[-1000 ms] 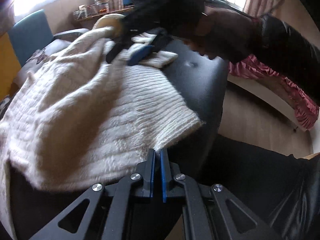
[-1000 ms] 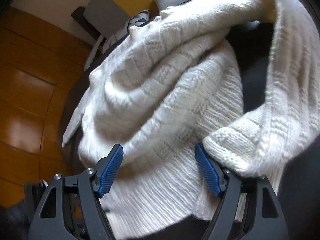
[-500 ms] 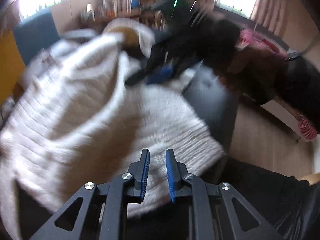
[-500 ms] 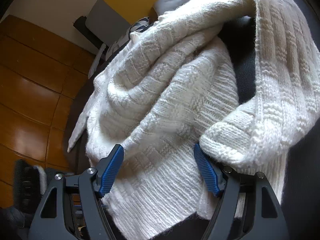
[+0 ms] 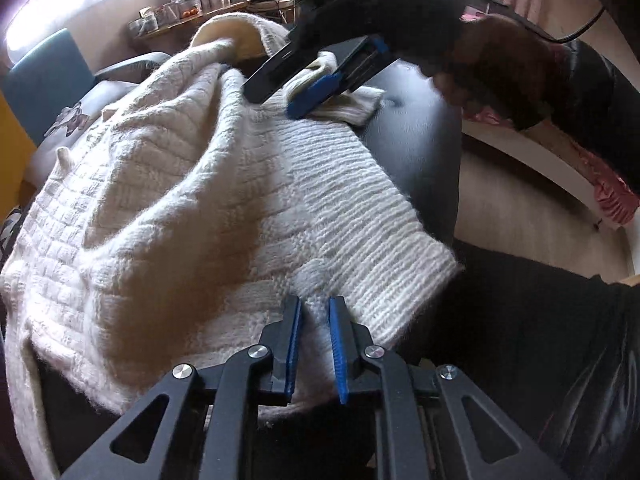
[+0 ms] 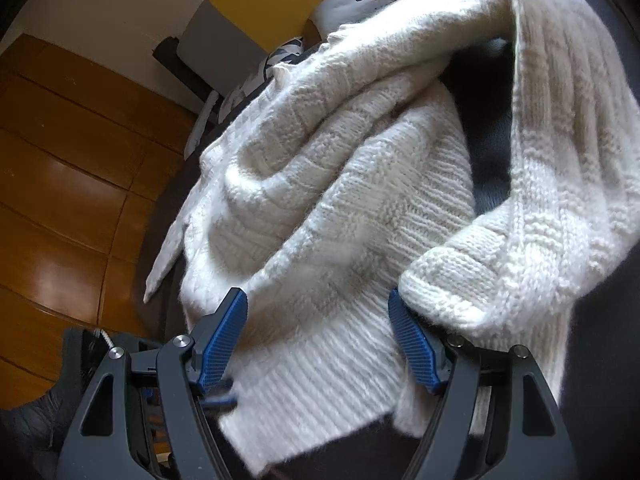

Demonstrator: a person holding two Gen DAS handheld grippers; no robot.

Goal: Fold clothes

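A cream knitted sweater (image 5: 192, 208) lies rumpled over a black leather seat (image 5: 416, 136). My left gripper (image 5: 314, 320) hovers at the sweater's ribbed hem, jaws a narrow gap apart with hem fabric between them, not clamped. My right gripper (image 6: 320, 328) is wide open over the hem at the sweater's other side (image 6: 320, 200). A sleeve with its cuff (image 6: 480, 280) drapes over the right finger (image 6: 412, 340). The right gripper also shows in the left wrist view (image 5: 316, 80), above the far sleeve.
A blue chair (image 5: 40, 80) and a printed cushion (image 5: 68, 120) sit behind the seat. A shelf with jars (image 5: 180, 12) stands by the window. Wooden floor (image 6: 60, 200) lies beside the seat. A pink cloth (image 5: 608, 184) hangs at the right.
My left gripper went from shut at the hem corner to slightly open and moved inward over the hem. The right gripper stayed wide open and barely shifted over the sweater.
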